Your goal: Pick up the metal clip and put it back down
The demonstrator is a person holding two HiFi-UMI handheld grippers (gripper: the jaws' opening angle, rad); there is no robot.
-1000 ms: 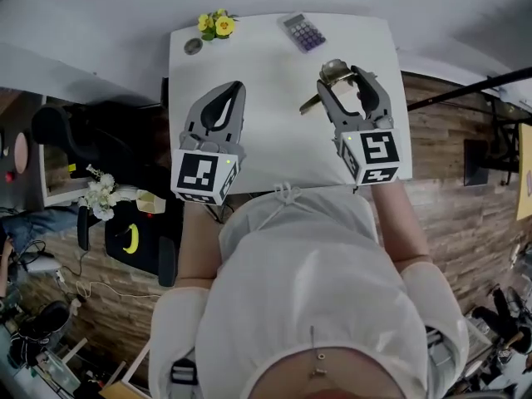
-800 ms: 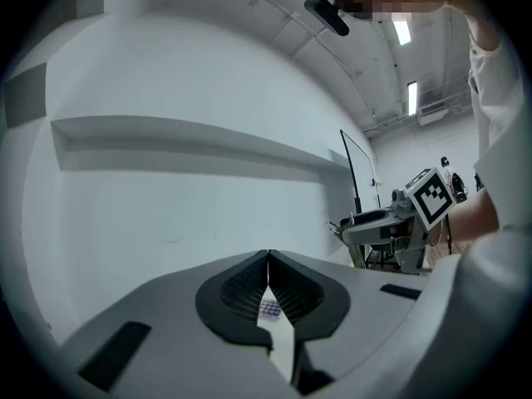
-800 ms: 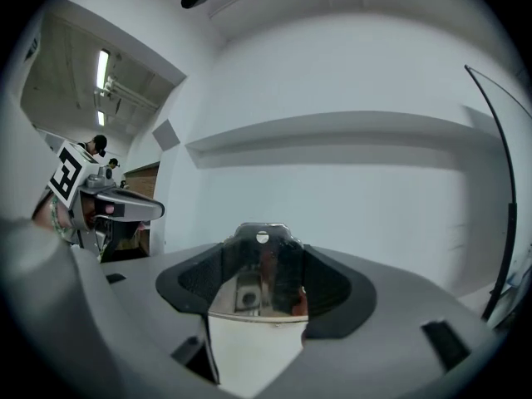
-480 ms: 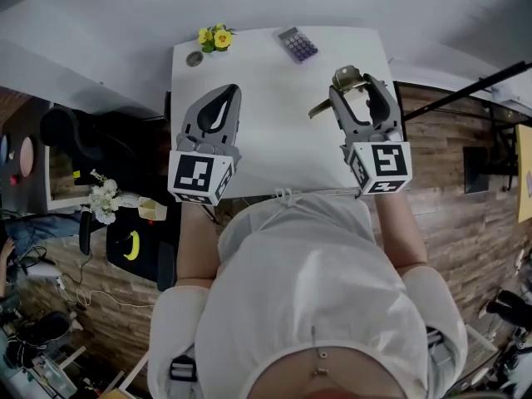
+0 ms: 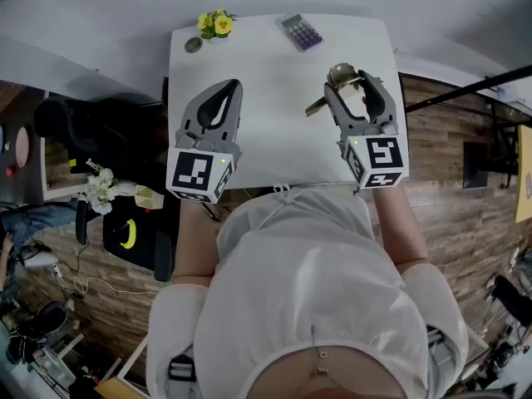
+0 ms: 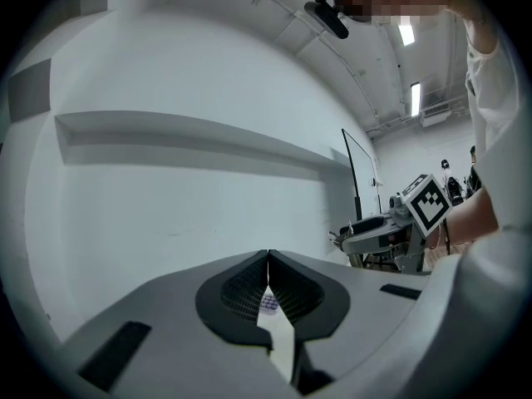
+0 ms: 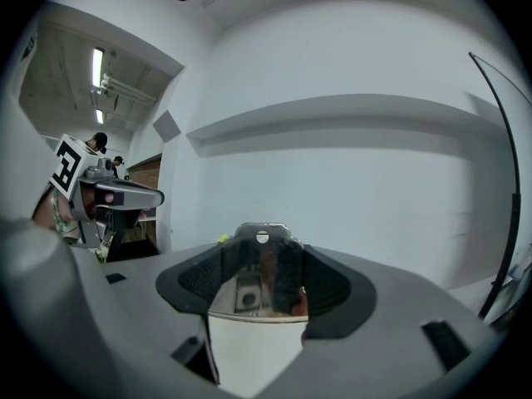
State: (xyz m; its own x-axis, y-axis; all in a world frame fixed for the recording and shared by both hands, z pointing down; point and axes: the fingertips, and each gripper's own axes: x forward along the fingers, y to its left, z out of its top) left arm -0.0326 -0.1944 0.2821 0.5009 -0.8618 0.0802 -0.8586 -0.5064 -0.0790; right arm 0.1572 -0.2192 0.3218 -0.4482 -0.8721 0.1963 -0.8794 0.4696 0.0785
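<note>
The metal clip (image 5: 339, 79), shiny with a long handle sticking out to the left, hangs above the white table (image 5: 266, 65) between the jaws of my right gripper (image 5: 352, 85), which is shut on it. In the right gripper view the clip (image 7: 261, 264) fills the gap between the dark pads, its rounded top with a small hole pointing up. My left gripper (image 5: 226, 95) hovers over the table's left half, shut with nothing in it; its pads (image 6: 268, 285) meet in the left gripper view.
A purple-keyed calculator (image 5: 302, 32) lies at the table's far edge, with yellow flowers (image 5: 215, 24) and a small round grey disc (image 5: 193, 46) at the far left corner. Wooden floor, chairs and clutter surround the table.
Both grippers stay nearly still over the table; the right one keeps the clip and has shifted only slightly.
</note>
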